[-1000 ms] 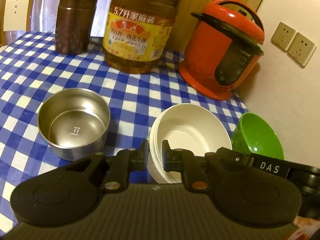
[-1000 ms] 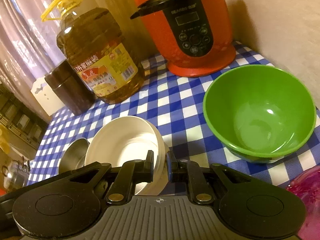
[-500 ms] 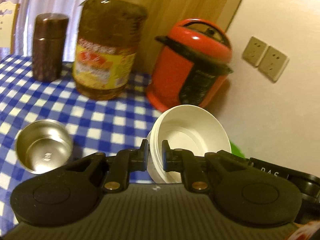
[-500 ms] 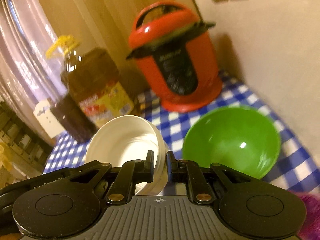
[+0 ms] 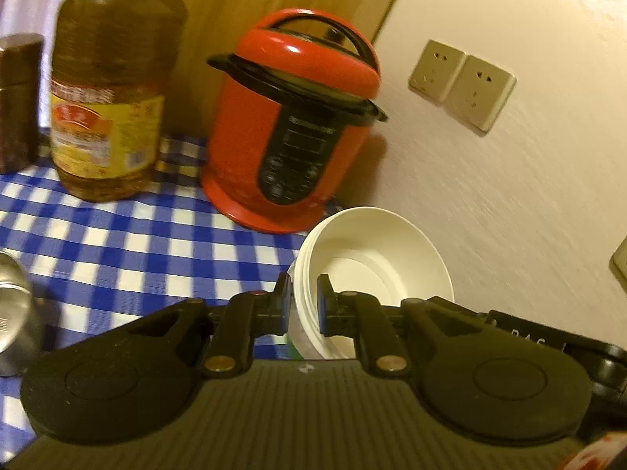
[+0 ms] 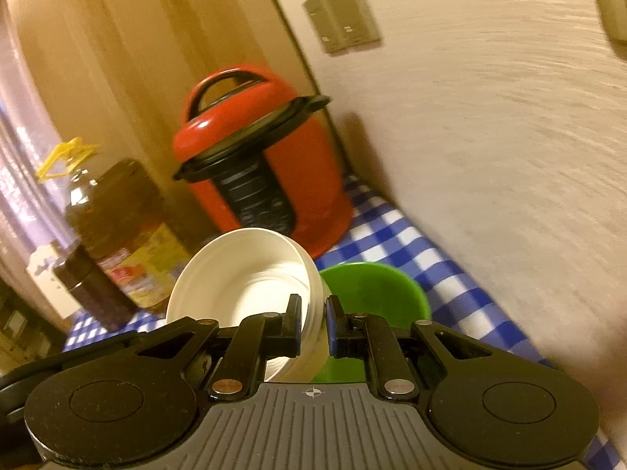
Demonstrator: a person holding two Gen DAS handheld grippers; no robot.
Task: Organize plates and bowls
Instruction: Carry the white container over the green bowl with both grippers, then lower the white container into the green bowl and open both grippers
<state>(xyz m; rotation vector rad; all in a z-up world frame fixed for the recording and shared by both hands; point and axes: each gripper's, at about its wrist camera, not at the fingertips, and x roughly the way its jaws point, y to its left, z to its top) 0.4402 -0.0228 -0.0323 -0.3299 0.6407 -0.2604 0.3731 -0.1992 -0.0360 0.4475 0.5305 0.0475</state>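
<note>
a blue-and-white checked tablecloth runs to a cream wall. nearest, the left gripper is clamped on the left rim of the white bowl stack, and the right gripper pinches its right rim, holding the stack tilted above the cloth. the green bowl sits on the cloth just beyond the right gripper, partly behind the stack. a steel bowl lies at the left edge. farther back stand the red cooker, the oil bottle and a brown canister.
</note>
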